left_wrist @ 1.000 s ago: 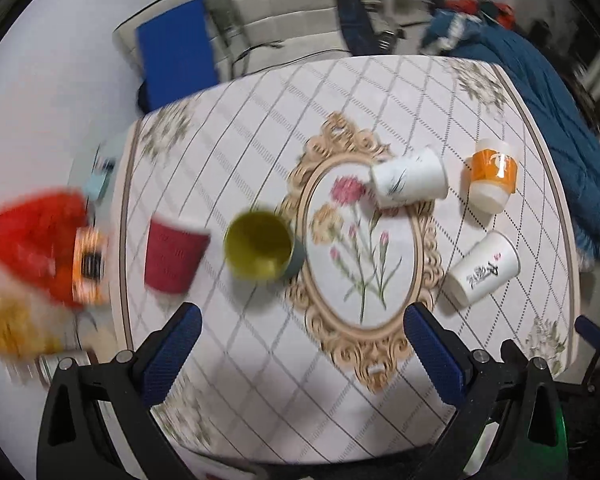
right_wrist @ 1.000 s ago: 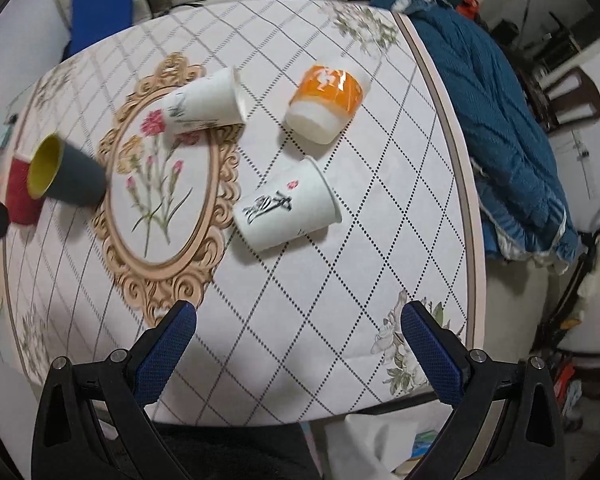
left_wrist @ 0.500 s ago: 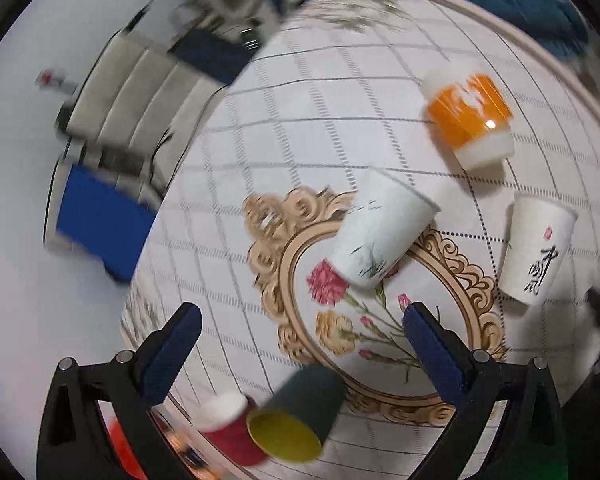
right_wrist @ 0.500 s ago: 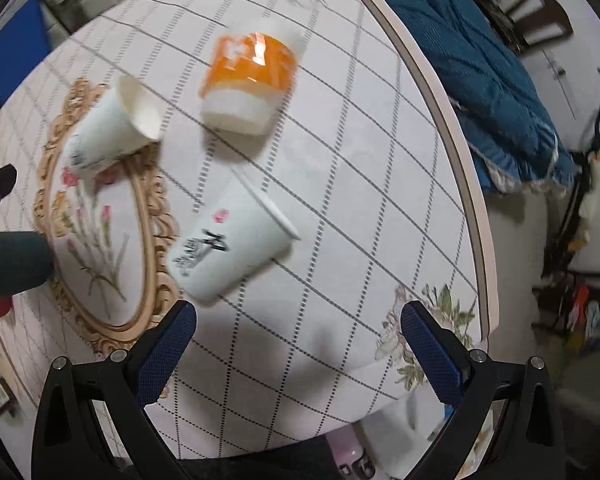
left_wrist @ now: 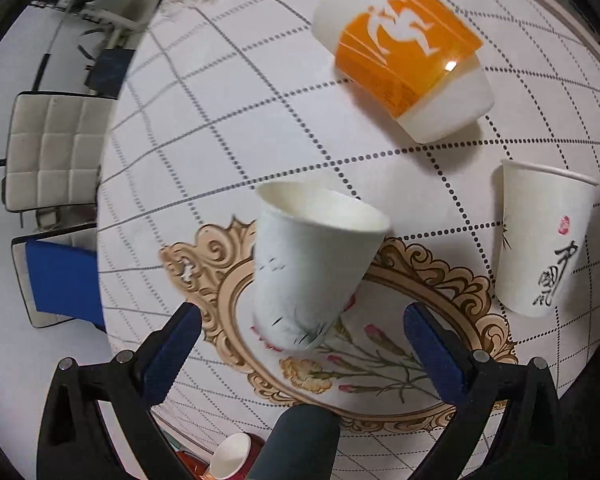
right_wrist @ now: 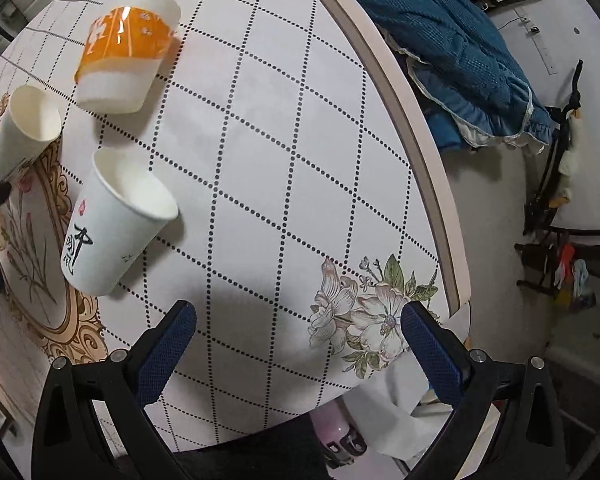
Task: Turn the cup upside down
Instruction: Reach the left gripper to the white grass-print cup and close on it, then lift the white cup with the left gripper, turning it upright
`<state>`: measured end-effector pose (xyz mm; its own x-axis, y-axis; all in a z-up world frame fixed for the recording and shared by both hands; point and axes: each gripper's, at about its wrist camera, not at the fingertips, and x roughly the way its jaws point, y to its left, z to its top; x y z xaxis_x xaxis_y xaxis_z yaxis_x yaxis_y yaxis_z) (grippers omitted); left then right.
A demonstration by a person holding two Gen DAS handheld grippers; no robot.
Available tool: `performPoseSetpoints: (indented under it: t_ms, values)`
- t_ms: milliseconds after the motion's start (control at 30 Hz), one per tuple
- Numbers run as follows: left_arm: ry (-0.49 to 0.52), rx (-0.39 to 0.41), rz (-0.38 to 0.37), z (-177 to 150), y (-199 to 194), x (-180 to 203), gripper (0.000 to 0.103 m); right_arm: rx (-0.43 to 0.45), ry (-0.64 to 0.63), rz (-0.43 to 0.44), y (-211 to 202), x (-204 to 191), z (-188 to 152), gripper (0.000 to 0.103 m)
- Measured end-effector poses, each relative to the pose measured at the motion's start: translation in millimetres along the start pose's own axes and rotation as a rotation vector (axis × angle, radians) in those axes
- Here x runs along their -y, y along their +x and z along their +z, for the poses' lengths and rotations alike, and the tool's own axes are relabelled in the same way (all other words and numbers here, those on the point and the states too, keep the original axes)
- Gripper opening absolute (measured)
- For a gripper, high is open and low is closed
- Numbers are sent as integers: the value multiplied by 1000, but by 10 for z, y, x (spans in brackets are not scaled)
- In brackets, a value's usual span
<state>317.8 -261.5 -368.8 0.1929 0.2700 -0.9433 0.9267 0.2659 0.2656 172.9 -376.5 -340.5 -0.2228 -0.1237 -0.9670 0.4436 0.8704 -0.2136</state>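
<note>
The left tongs (left_wrist: 298,344) stood wide and empty, lined up on the plain white cup (left_wrist: 312,264), which lay on its side on the tabletop (left_wrist: 260,120) over the gilt frame print, mouth pointing away. To do this well, the fingers would probably need to close across the cup's middle, gently enough not to crush the paper, then lift and turn it mouth-down. Further right lay the orange cup (left_wrist: 408,52) and the lettered cup (left_wrist: 540,248), both also on their sides. The right tongs (right_wrist: 298,344), equally wide and empty, hovered over bare tabletop, near the lettered cup.

black brush calligraphy and red seal on white cup (right_wrist: 112,220), illegible
</note>
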Motion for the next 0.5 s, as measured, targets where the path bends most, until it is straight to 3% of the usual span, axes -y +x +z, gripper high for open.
performPoseSetpoints:
  t_ms: [367,500]
  values:
    - [9,-48,-25,114,351,-31,102,6,-25,10,75,-47,118,103]
    - [-1,-31,-40,126,386,-54,91,4,-29,9,96,-76,133,103]
